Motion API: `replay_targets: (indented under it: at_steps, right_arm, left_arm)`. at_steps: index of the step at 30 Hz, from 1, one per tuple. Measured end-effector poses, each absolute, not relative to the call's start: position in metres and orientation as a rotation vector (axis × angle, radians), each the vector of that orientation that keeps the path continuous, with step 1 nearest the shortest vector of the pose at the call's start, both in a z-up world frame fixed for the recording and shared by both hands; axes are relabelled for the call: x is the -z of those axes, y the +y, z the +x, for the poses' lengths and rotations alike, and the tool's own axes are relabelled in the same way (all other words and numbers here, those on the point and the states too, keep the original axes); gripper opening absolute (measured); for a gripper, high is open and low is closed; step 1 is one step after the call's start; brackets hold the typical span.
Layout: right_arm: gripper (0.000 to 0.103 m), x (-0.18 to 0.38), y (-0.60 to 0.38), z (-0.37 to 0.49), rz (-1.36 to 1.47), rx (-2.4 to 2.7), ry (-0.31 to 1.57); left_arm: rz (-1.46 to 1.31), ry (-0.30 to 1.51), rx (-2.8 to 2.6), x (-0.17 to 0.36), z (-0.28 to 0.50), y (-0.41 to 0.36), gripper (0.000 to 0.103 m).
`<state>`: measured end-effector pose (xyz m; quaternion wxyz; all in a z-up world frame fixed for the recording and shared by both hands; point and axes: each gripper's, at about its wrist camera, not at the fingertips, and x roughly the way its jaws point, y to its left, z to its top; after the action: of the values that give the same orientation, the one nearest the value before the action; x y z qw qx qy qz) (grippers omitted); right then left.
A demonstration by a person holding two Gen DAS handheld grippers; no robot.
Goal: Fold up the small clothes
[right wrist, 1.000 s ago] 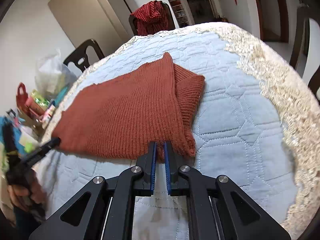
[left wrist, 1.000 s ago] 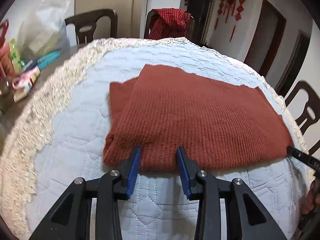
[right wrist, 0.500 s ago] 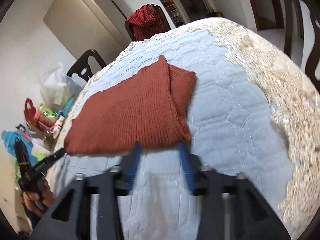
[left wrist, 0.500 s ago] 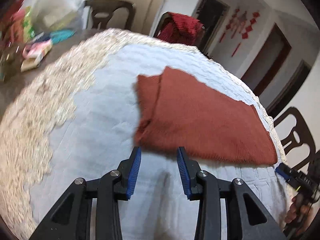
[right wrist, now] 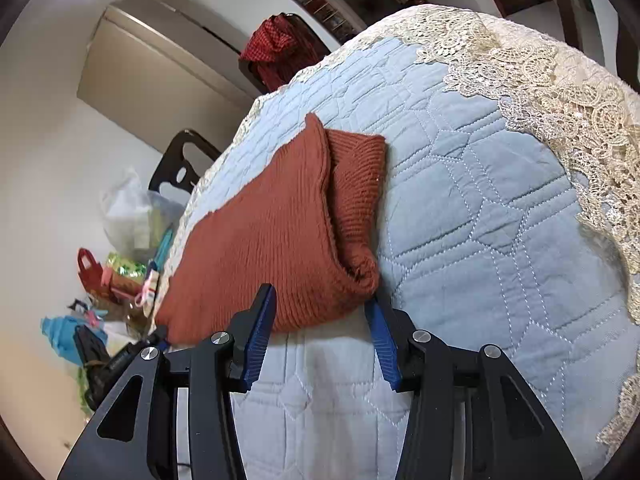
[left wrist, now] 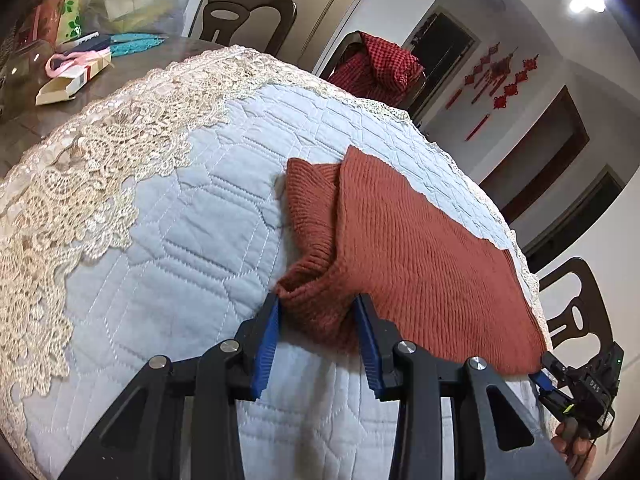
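A rust-red knitted garment (left wrist: 420, 264) lies folded flat on the quilted light-blue tablecloth (left wrist: 192, 240). In the left wrist view my left gripper (left wrist: 318, 312) is open, its blue pads on either side of the garment's near left corner. In the right wrist view the same garment (right wrist: 264, 240) shows, and my right gripper (right wrist: 320, 308) is open, its pads straddling the near right corner. The right gripper also appears at the left wrist view's lower right edge (left wrist: 560, 380).
Cream lace (left wrist: 92, 152) borders the cloth. Boxes, bags and clutter (left wrist: 72, 68) sit on the table's far left. Dark chairs (left wrist: 240, 12) stand around; one carries a red checked cloth (left wrist: 380, 64).
The right gripper let go of the garment's edge and opened. Both grippers drew back, then came forward again so their open jaws straddle the garment's two near corners.
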<state>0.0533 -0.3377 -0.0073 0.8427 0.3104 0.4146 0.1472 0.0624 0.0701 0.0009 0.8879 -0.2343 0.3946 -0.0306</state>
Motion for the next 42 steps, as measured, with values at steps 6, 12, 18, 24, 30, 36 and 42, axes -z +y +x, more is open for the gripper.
replay_targets:
  at_steps: [6, 12, 18, 24, 30, 36, 42]
  right_arm:
    - [0.043, 0.009, -0.345, 0.055, 0.728, -0.308, 0.844]
    - [0.016, 0.013, -0.347, 0.059, 0.704, -0.273, 0.866]
    - [0.012, 0.006, -0.352, 0.054, 0.734, -0.299, 0.833]
    - [0.012, -0.009, -0.355, 0.036, 0.727, -0.333, 0.819]
    - [0.012, -0.024, -0.362, 0.0, 0.717, -0.337, 0.828]
    - [0.012, -0.006, -0.372, -0.031, 0.69, -0.298, 0.894]
    - [0.019, 0.004, -0.373, -0.035, 0.661, -0.282, 0.906]
  left_arm:
    - [-0.482, 0.823, 0.058, -0.001, 0.068, 0.071, 0.039]
    - [-0.482, 0.836, 0.068, 0.0, 0.075, 0.071, 0.019]
    - [-0.509, 0.831, 0.091, -0.011, 0.066, 0.076, 0.012]
    - [-0.539, 0.837, 0.116, -0.021, 0.042, 0.082, 0.011]
    - [-0.542, 0.851, 0.152, -0.028, -0.014, 0.08, 0.011]
    - [-0.506, 0.924, 0.17, -0.001, -0.041, 0.073, 0.011]
    - [-0.477, 0.898, 0.175, -0.012, -0.046, 0.081, 0.017]
